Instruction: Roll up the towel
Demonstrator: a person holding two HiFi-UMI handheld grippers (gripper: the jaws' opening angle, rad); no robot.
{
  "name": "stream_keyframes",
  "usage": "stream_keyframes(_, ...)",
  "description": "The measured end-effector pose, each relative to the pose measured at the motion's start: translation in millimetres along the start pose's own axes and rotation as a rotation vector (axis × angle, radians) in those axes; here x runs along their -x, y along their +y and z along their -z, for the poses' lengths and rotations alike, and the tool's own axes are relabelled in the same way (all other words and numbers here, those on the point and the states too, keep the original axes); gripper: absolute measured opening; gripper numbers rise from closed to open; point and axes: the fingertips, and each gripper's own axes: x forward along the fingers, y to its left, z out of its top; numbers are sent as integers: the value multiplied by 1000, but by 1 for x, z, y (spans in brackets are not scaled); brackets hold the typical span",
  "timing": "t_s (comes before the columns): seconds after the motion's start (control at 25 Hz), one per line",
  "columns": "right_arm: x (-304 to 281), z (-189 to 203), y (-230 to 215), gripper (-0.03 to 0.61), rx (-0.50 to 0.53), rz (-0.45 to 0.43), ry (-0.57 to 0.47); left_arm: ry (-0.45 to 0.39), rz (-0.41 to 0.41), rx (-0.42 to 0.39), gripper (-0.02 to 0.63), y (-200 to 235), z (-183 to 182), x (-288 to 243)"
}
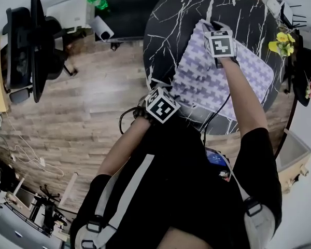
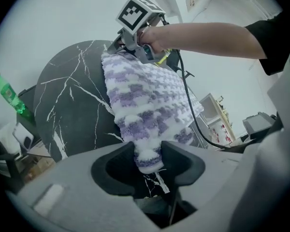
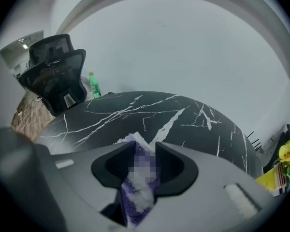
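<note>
Towel (image 1: pixel 217 77), a purple-and-white knit, lies spread on the round black marble table (image 1: pixel 171 19) at the upper right of the head view. The left gripper (image 2: pixel 149 161) has its jaws clamped on the towel's near corner at the table's lower edge. The right gripper (image 3: pixel 144 173) pinches the far corner near the frame's top. A green bottle (image 1: pixel 97 0) shows at upper left.

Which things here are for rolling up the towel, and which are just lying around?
For the job: purple-and-white towel; left gripper and right gripper, each pinching a towel corner; black table under it.
Just lying about: green bottle; office chair; yellow flowers.
</note>
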Motion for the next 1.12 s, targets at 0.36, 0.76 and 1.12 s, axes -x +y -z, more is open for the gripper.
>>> stream_keyframes(0.36,46,-36,31,136,12,24,-167,-53,-132,91,196,8,4,3)
stream_keyframes(0.76,13,7,41,232,-85,-12,84,-50,-148,88,210,7,6,3)
stream_keyframes(1.12,9,14,37,119,-93,-33,51,-60,-117,134,144,9,9,-4)
